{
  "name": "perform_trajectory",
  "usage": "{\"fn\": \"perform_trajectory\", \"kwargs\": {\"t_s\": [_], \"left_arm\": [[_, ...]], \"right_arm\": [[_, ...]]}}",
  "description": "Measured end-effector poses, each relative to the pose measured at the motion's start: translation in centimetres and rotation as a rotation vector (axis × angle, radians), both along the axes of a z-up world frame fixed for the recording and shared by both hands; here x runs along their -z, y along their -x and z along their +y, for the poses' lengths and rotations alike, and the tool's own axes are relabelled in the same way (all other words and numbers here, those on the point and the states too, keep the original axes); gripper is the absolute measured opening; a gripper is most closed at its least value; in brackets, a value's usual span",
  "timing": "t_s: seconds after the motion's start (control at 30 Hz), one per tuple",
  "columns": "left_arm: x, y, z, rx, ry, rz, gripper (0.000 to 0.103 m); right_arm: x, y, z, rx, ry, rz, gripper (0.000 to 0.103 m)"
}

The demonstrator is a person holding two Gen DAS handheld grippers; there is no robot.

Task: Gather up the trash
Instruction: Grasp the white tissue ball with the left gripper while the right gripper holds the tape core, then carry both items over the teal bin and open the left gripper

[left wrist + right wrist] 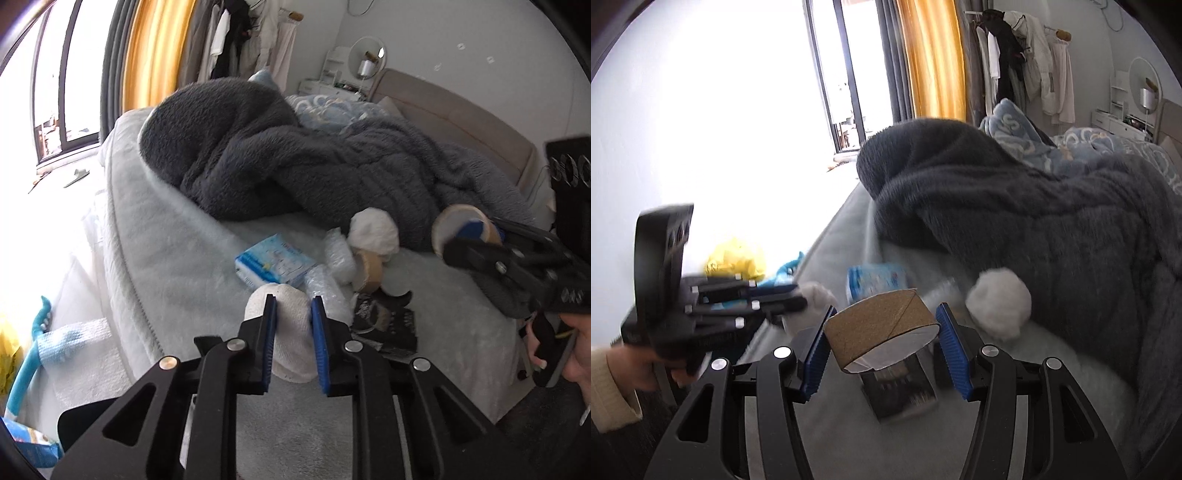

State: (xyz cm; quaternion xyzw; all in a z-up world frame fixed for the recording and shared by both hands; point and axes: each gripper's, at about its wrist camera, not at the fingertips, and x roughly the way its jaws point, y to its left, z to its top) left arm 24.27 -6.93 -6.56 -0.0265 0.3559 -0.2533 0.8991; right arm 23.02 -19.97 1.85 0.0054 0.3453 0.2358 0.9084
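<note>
paper wad [291,332] in left hand-held gripper [293,314]

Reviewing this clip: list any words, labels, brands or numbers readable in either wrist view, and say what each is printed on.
None can be read.
Blue and white packet on the bed: printed text, too small and blurred.
Black printed sheet beside the left gripper: pale markings, illegible.
Patterned blue quilt: large pale curls, possibly letters, not legible as a word.
Cardboard tape roll in the right gripper: no print visible.
</note>
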Motion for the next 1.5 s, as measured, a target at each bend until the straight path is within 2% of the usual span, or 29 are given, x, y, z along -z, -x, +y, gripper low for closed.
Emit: {"fn": "perform_trajectory", "kwargs": {"t_s": [0.23, 0.5, 0.57, 0.77, 0.83, 1.3, 1.5], "left_arm": [[-2.2, 1.0, 1.3, 0.005, 0.061, -0.079, 0.021], [-3.0, 1.2, 5.9, -0.123, 0.085, -0.101, 0.020], [-2.8, 1.0, 6.9, -0.153, 0.074, -0.090, 0.020], [-1.7, 1.1, 9.5, -0.240, -0.028, -0.056, 0.021], [-1.5, 1.2, 10.7, -0.267, -0.036, -0.047, 0.021], [4.3, 0.9, 17.8, -0.408, -0.132, 0.185, 0.021], [7.2, 1.3, 20.8, -0.439, -0.131, 0.319, 0.021]], "right_arm": [[-2.4, -2.1, 2.0, 0.031, -0.083, -0.003, 0.056], [-3.1, -4.0, 6.5, -0.004, -0.083, 0.011, 0.056], [-3.1, -4.1, 7.6, -0.014, -0.085, 0.017, 0.056], [-2.9, -3.7, 11.5, -0.056, -0.092, 0.045, 0.056], [-2.7, -3.5, 13.2, -0.082, -0.077, 0.050, 0.056], [0.4, -3.5, 21.3, -0.168, -0.069, 0.157, 0.056], [2.5, -3.4, 25.0, -0.212, -0.049, 0.209, 0.056]]}}
